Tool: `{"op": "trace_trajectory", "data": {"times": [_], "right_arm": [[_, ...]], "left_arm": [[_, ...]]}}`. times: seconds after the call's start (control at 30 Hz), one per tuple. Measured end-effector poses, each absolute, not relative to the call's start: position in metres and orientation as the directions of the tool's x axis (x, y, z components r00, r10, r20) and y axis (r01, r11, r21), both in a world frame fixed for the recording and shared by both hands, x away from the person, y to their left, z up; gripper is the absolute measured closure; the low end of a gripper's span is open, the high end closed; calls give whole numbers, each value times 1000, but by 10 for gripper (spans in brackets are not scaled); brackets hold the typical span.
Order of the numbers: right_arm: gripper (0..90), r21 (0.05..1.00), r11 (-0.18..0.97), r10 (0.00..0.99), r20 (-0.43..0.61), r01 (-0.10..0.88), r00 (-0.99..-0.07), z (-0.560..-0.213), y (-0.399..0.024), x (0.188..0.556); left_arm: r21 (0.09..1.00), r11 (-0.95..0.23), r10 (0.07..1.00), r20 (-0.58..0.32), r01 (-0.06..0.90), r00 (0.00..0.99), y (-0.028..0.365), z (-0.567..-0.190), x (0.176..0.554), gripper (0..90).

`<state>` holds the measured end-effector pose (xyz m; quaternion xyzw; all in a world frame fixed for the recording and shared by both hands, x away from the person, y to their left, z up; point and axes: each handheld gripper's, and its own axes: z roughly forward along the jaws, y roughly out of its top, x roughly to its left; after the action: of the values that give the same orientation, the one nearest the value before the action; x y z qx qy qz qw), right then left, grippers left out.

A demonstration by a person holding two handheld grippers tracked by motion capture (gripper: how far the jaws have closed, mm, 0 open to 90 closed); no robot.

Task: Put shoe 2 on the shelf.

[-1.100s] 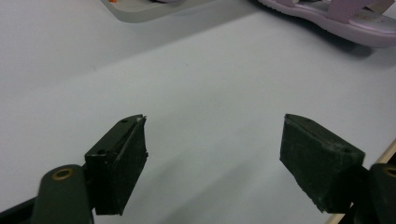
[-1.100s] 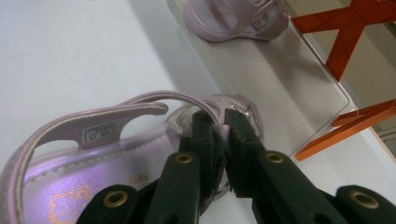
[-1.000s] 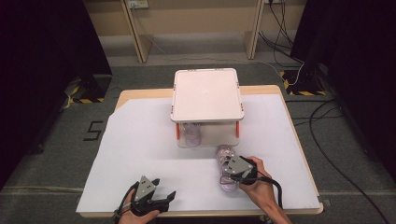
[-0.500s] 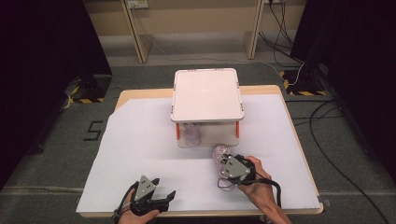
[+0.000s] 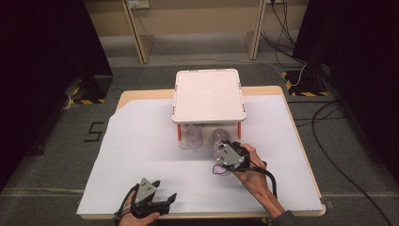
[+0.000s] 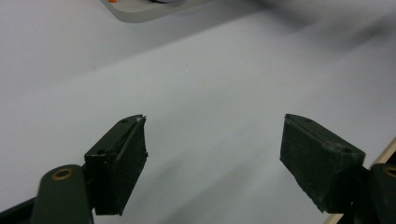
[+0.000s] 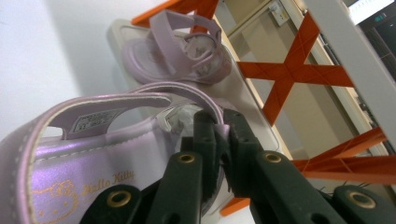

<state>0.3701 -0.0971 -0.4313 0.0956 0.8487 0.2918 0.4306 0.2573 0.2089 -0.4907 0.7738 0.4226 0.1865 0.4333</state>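
Gripping a lilac sandal (image 7: 70,154) by its strap, the right gripper (image 5: 225,157) has its jaws clenched tight on that strap, as seen in the right gripper view. From the high view the held sandal (image 5: 219,149) sits just in front of the small rack (image 5: 209,94), toe end at the lower shelf's front edge, roughly mid-counter & a bit right of centre. A 2nd lilac sandal (image 7: 177,51) already lies on the rack's bottom tray (image 7: 116,35), w/ orange cross-braces (image 7: 292,70) behind it; in the high view it shows under the white top, left side of the shelf (image 5: 193,135). The two sandals are near each other but apart. Left gripper (image 5: 157,201) rests at the counter's (image 5: 141,96) near edge, left of centre, jaws released & spread wide, nothing between them; left gripper view has its pads (image 6: 126,163) over bare white sheet (image 6: 210,93). The sheet covers most of the counter, wood showing at the far left corner.
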Motion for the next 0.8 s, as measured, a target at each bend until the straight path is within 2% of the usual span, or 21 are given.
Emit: {"op": "trace_trajectory", "data": {"times": [0.47, 0.8], "right_arm": [[849, 515, 849, 375, -746, -120, -550, -450, -80, 412], [846, 508, 857, 392, -751, -85, -531, -466, -79, 434]], "left_arm": [[825, -269, 815, -80, 498, 573, 210, -492, 257, 220], [824, -267, 816, -83, 500, 572, 209, -492, 257, 220]]}}
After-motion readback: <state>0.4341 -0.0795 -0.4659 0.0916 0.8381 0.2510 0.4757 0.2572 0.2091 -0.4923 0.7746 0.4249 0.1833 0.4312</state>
